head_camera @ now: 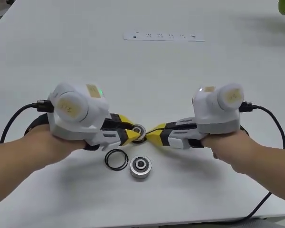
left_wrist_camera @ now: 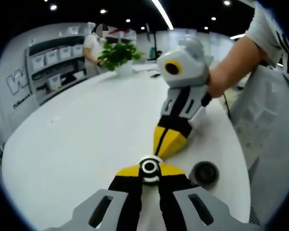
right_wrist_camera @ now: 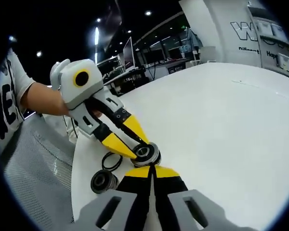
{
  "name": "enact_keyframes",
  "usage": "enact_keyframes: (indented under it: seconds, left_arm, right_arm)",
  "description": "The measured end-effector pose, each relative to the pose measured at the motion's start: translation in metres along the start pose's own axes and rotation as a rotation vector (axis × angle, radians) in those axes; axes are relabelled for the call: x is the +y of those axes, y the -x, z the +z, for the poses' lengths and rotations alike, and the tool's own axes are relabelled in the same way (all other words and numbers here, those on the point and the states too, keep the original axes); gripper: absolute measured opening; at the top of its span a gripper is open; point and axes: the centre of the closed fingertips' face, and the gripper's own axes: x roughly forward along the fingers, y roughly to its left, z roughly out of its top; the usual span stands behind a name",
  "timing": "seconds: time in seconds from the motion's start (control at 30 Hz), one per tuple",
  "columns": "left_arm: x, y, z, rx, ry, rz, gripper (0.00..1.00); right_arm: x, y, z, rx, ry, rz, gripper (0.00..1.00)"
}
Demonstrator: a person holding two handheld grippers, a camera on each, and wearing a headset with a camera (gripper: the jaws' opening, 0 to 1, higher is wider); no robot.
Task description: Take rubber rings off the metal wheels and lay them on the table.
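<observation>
White worktop [head_camera: 213, 76], bare apart from the parts near its near edge. Readable text is thin: a big "W" starts the wall lettering [right_wrist_camera: 244, 30] in the right gripper view, and the rest and the smaller line under it are too blurred to read. The person's white shirt [right_wrist_camera: 6, 98] carries dark lettering that is cut off. A flat white strip [head_camera: 164, 36] towards the far edge has small dark marks, too small to read.

Around: a potted plant [left_wrist_camera: 118, 54] sits at the far edge, with shelves of white bins [left_wrist_camera: 48, 65] beyond it. Cables trail from both grippers.

The left gripper [head_camera: 133, 134] is clamped on a metal wheel [head_camera: 138, 131], lifted just clear of the worktop, one yellow tip on each side. A dark band runs round the wheel's rim.

The right gripper [head_camera: 151, 135] comes in from the opposite side, nose to nose with the left. Its jaws are pressed together and the tips touch the wheel's rim. Can't tell if they nip the band.

Both hands are level and low, wrists near the near edge, grippers pointing inward at each other.

A loose rubber ring [head_camera: 116, 159] lies flat by the near edge, below the left gripper. A second wheel [head_camera: 140, 166] sits just beside it, touching or nearly so.
</observation>
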Motion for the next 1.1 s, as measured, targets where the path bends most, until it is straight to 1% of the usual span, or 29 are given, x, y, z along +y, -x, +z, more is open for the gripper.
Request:
enact_keyframes:
  seconds: [0.1, 0.13, 0.17, 0.2, 0.27, 0.4, 0.5, 0.53, 0.7, 0.87, 0.9, 0.93, 0.97, 1.0, 1.1]
  left_arm:
    - [0.000, 0.000, 0.000, 0.003, -0.004, 0.006, 0.12]
    - [0.000, 0.000, 0.000, 0.005, -0.004, 0.009, 0.12]
    - [0.000, 0.000, 0.000, 0.006, -0.003, 0.011, 0.12]
    - [-0.001, -0.001, 0.000, 0.006, -0.004, 0.012, 0.12]
    - [-0.003, -0.002, 0.001, 0.010, -0.004, 0.018, 0.11]
    - [-0.003, -0.002, 0.001, 0.013, -0.004, 0.024, 0.11]
    - [-0.003, -0.003, 0.001, 0.021, -0.008, 0.032, 0.11]
    - [-0.003, -0.003, 0.001, 0.022, -0.007, 0.034, 0.11]
    - [-0.002, -0.003, 0.000, 0.024, -0.006, 0.039, 0.11]
    - [-0.002, -0.003, 0.000, 0.024, -0.014, 0.033, 0.11]
    - [-0.002, -0.003, 0.000, 0.024, -0.015, 0.032, 0.11]
    - [-0.002, -0.004, 0.000, 0.023, -0.014, 0.031, 0.11]
    - [-0.002, -0.004, 0.000, 0.023, -0.015, 0.033, 0.11]
    - [-0.002, -0.004, 0.000, 0.023, -0.012, 0.031, 0.11]
    - [-0.002, -0.004, 0.001, 0.021, -0.014, 0.032, 0.12]
  right_arm:
    - [-0.003, 0.002, 0.001, -0.011, -0.037, -0.007, 0.00]
    - [-0.004, 0.003, 0.004, -0.029, -0.049, -0.015, 0.00]
    - [-0.002, 0.004, 0.006, -0.043, -0.077, -0.011, 0.00]
    - [-0.002, 0.004, 0.009, -0.054, -0.089, -0.005, 0.00]
    - [0.000, 0.002, 0.008, -0.037, -0.067, -0.014, 0.00]
    - [-0.001, 0.001, 0.009, -0.052, -0.116, -0.015, 0.00]
    - [0.000, 0.002, 0.010, -0.060, -0.132, -0.015, 0.00]
    - [0.002, 0.001, 0.011, -0.060, -0.116, -0.010, 0.00]
    - [0.004, 0.000, 0.013, -0.056, -0.100, -0.001, 0.00]
    - [0.012, -0.003, 0.016, -0.054, -0.077, 0.024, 0.00]
    - [0.015, -0.003, 0.018, -0.065, -0.077, 0.037, 0.00]
    - [0.026, -0.005, 0.025, -0.094, -0.091, 0.096, 0.00]
    - [0.023, -0.005, 0.024, -0.080, -0.067, 0.046, 0.00]
    - [0.027, -0.007, 0.026, -0.076, -0.036, 0.058, 0.00]
    - [0.022, -0.009, 0.023, -0.063, -0.048, 0.046, 0.00]
